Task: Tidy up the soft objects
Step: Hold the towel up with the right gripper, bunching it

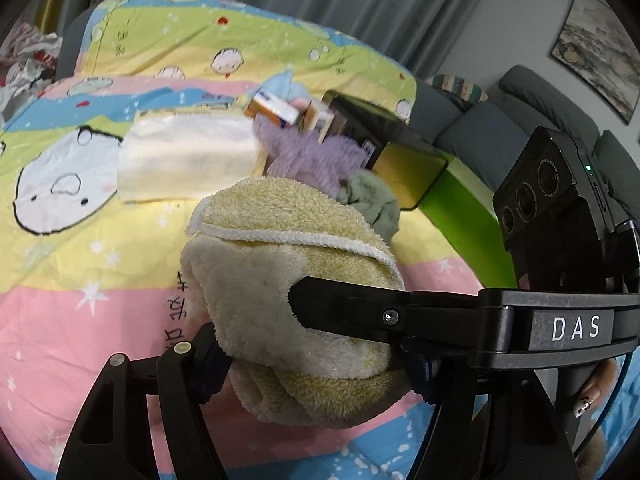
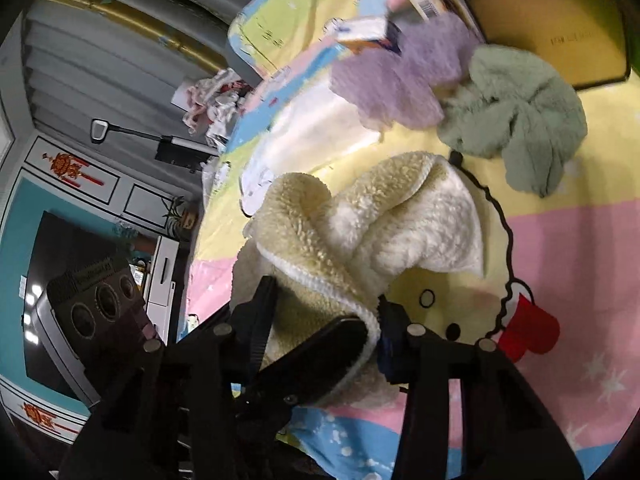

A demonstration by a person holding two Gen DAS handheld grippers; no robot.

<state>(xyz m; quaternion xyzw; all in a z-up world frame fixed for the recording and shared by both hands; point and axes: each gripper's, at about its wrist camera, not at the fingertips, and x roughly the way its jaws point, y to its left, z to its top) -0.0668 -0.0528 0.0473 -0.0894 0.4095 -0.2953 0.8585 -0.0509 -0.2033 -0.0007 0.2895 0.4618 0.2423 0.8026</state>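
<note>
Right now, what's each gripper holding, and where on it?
Both hold the yellow fleece towel. The left gripper clamps its bunched lower fold; the right gripper pinches its white-piped edge.

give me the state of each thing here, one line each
yellow towel: bunched up, gripped from both sides
left gripper: shut on the yellow towel
right gripper: shut on the yellow towel's edge
green towel: crumpled, loose on the bedspread
purple towel: crumpled, small boxes on its far side
white cloth: folded flat
black tin: lying open
</note>
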